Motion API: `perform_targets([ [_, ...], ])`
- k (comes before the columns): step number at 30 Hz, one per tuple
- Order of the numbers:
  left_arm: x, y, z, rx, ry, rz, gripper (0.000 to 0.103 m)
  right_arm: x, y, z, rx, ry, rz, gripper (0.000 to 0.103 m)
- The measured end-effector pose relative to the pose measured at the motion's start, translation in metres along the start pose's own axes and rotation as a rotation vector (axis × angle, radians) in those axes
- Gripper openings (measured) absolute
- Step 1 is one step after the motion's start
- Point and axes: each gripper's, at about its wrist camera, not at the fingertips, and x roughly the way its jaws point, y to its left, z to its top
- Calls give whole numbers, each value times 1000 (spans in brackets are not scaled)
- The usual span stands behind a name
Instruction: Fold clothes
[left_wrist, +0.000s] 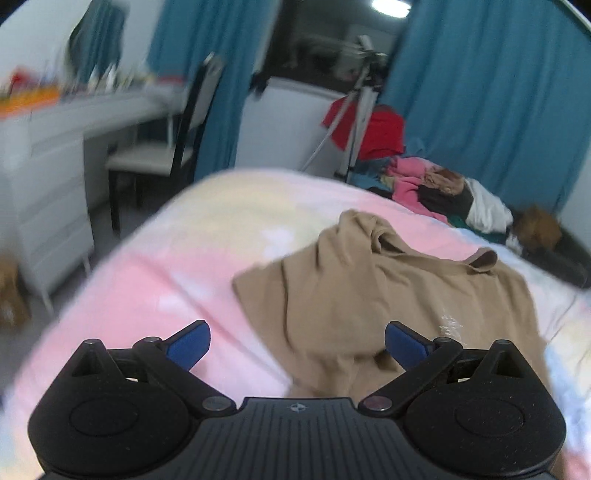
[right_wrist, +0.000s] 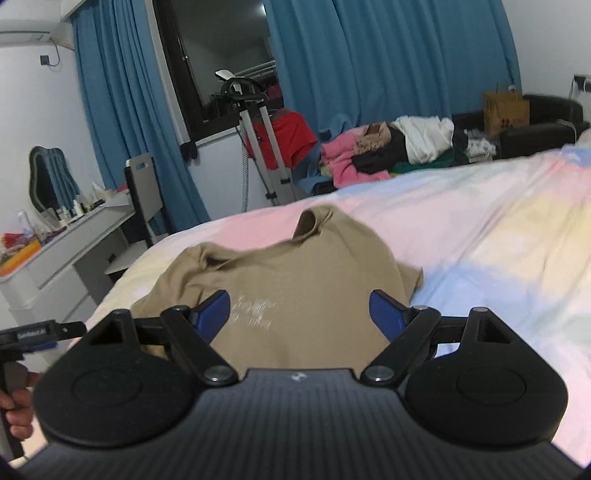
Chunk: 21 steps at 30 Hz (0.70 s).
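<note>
A tan T-shirt (left_wrist: 373, 299) lies rumpled on the pastel bedspread (left_wrist: 155, 280), its collar at the far side and a pale print on the chest. My left gripper (left_wrist: 297, 341) hovers open over the shirt's near left part, nothing between its blue fingers. In the right wrist view the same tan T-shirt (right_wrist: 295, 273) lies below my right gripper (right_wrist: 299, 314), which is also open and empty above the printed chest. The collar (right_wrist: 308, 221) points away from me. The left gripper's body (right_wrist: 33, 334) and a hand (right_wrist: 18, 410) show at the left edge.
A heap of mixed clothes (right_wrist: 391, 155) sits beyond the bed by the blue curtains (right_wrist: 388, 62). A white desk (right_wrist: 66, 243) with clutter and a chair (right_wrist: 142, 195) stand on the left. A metal stand (right_wrist: 258, 147) with a red garment is near the window. A paper bag (right_wrist: 506, 110) rests on a dark sofa.
</note>
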Motion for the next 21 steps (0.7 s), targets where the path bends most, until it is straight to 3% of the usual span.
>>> perform_targets([
  [9, 51, 32, -11, -242, 69, -34, 93, 4, -25, -9, 115, 4, -36, 84],
  [17, 114, 28, -3, -283, 70, -37, 69, 45, -39, -17, 148, 43, -63, 84],
  [19, 122, 26, -1, -249, 69, 11, 40, 55, -43, -16, 154, 39, -72, 84],
  [21, 125, 33, 5, -253, 75, 22, 20, 62, -46, -14, 160, 36, -85, 84],
])
